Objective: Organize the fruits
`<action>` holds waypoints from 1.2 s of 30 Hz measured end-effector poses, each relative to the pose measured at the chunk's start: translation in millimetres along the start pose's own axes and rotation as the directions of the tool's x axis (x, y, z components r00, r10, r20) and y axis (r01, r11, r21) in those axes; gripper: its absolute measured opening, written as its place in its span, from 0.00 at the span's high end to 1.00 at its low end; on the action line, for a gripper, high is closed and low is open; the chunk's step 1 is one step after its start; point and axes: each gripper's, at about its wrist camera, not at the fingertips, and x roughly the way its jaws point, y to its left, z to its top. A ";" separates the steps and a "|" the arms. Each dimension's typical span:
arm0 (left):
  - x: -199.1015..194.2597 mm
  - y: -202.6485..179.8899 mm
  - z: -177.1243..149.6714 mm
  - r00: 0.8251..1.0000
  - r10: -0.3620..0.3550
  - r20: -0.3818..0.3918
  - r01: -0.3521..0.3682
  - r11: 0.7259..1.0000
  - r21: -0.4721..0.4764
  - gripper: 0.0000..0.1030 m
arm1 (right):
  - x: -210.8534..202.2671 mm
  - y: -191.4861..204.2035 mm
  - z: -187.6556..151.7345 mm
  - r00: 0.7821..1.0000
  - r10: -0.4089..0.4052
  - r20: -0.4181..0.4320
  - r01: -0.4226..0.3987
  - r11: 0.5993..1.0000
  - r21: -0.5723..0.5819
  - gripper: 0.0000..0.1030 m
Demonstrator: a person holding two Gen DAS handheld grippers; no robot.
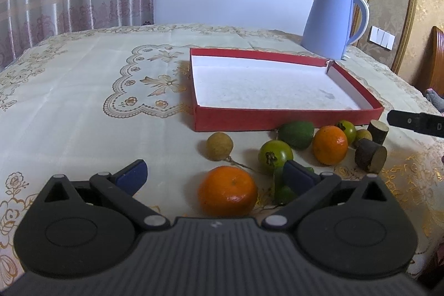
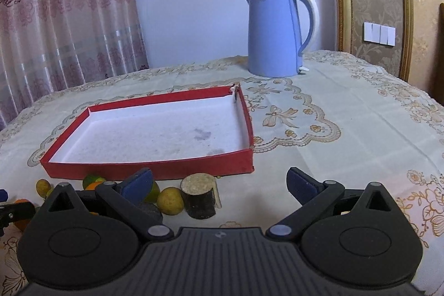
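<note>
With my left gripper (image 1: 215, 175) spread around the near orange (image 1: 227, 190), I judge I must next close, lift and carry it into the empty box (image 1: 277, 118); my right gripper (image 2: 220, 185) hangs spread.

Both wrist views look low across the table, sharing the red tray (image 1: 277, 119) and kettle (image 2: 273, 35).

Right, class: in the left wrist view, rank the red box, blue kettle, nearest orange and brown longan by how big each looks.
1. Red box, largest across the frame.
2. Blue kettle.
3. Nearest orange, though its closeness to the camera inflates it.
4. Brown longan, smallest.
</note>
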 end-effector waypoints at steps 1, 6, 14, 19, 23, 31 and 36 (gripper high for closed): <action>0.1 -0.1 0.1 1.000 -0.002 0.002 0.002 1.000 -0.002 0.00 | 0.5 0.9 0.2 1.000 -0.001 0.001 0.001 1.000 -0.007 0.00; 1.4 0.5 -1.5 1.000 -0.011 0.007 0.011 1.000 -0.004 0.00 | 3.4 3.0 -0.9 1.000 -0.013 0.002 0.013 0.999 -0.029 0.00; 3.0 5.0 -4.5 0.999 -0.029 0.022 0.030 1.000 -0.009 0.00 | 5.2 1.2 -7.1 0.999 -0.048 -0.001 0.047 0.993 -0.108 0.00; 3.9 7.8 -5.0 0.999 -0.042 0.024 0.043 0.999 -0.023 0.00 | 16.2 -19.5 -9.2 0.996 -0.081 -0.047 0.079 0.996 -0.043 0.00; 0.8 4.3 -6.4 0.999 -0.034 0.041 0.034 0.999 0.007 0.00 | 16.1 -21.4 -7.6 0.996 -0.080 -0.042 0.078 0.996 -0.046 0.00; -6.2 -4.5 -8.8 0.996 -0.049 0.074 0.044 0.996 0.073 0.00 | 14.0 -11.2 -7.2 0.997 -0.077 -0.023 0.075 0.993 -0.094 0.00; -4.1 -0.2 -8.7 0.998 -0.032 0.063 0.028 0.997 0.068 0.00 | 12.6 -10.0 -7.1 0.997 -0.070 -0.019 0.068 0.994 -0.088 0.00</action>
